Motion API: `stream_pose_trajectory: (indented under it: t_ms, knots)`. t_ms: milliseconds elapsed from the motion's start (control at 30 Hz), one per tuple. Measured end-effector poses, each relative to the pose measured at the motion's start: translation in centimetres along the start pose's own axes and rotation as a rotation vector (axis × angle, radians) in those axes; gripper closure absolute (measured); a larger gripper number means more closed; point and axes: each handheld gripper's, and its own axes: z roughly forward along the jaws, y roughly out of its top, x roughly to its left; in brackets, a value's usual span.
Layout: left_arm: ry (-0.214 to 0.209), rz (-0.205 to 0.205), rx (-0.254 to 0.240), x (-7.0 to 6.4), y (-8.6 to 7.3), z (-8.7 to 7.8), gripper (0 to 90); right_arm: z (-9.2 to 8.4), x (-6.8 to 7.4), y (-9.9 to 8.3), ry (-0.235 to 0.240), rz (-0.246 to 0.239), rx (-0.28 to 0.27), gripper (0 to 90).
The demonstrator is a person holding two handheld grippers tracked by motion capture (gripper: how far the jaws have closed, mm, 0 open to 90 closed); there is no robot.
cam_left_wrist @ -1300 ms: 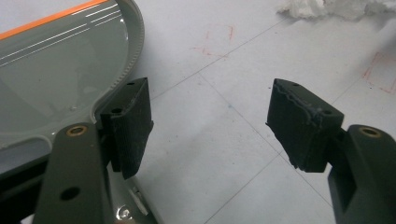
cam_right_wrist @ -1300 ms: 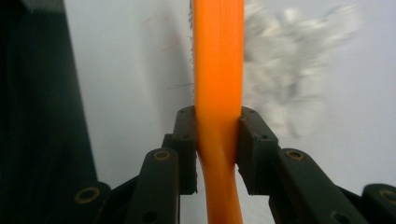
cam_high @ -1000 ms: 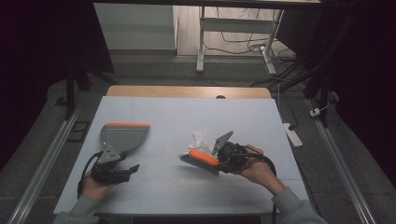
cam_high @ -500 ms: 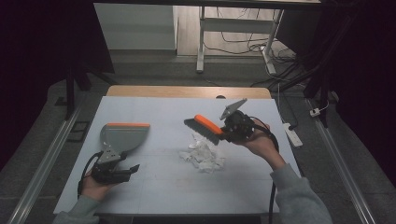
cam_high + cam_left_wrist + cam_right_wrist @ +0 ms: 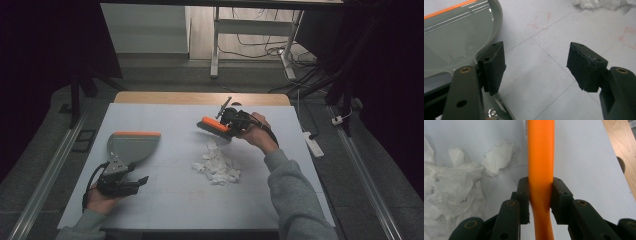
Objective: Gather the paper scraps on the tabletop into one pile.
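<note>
right of centre in the high view, my right gripper has its jaws clamped on the orange plastic handle of a small brush, holding it above the upper edge of a heap of torn white paper scraps on the pale grey table. at lower left, my left gripper sits with its jaws apart, nothing between them, just beside the handle end of a grey plastic dustpan with an orange lip.
</note>
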Motion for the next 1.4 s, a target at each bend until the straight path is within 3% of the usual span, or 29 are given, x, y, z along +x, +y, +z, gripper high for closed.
stream_pose_trajectory:
  t_ms: [167, 300, 467, 533, 633, 833, 1167, 1400]
  knots:
    - [-0.003, 0.002, 0.001, 0.0, 0.0, 0.0, 31.6, 0.3, 1.4, 0.4, 0.04, -0.075, 0.036, 70.8]
    - [-0.003, 0.006, 0.002, -0.1, 0.0, 0.0, 31.6, -0.4, 3.0, 0.1, 0.04, -0.136, 0.059, 70.9]
    - [-0.001, 0.005, 0.003, -0.1, 0.0, 0.1, 31.6, -1.7, 3.9, -1.5, 0.084, -0.141, 0.032, 70.9]
    - [0.0, 0.004, 0.004, -0.1, 0.1, 0.1, 31.6, -2.2, 3.5, -2.3, 0.08, -0.101, -0.007, 70.8]
    - [0.001, 0.001, 0.004, -0.1, 0.1, 0.1, 31.6, -3.3, 2.6, -3.3, 0.083, -0.003, -0.093, 70.8]
    - [0.004, -0.006, 0.005, 0.0, 0.2, 0.2, 31.6, -5.0, 2.0, -5.0, 0.074, 0.078, -0.172, 70.8]
    - [0.003, -0.004, 0.003, 0.0, 0.3, 0.3, 31.6, -6.9, 3.2, -8.9, 0.054, 0.177, -0.224, 70.8]
    - [0.003, 0.0, -0.01, -0.1, 0.3, 0.0, 31.6, -8.0, 5.2, -11.8, 0.046, 0.23, -0.236, 70.8]
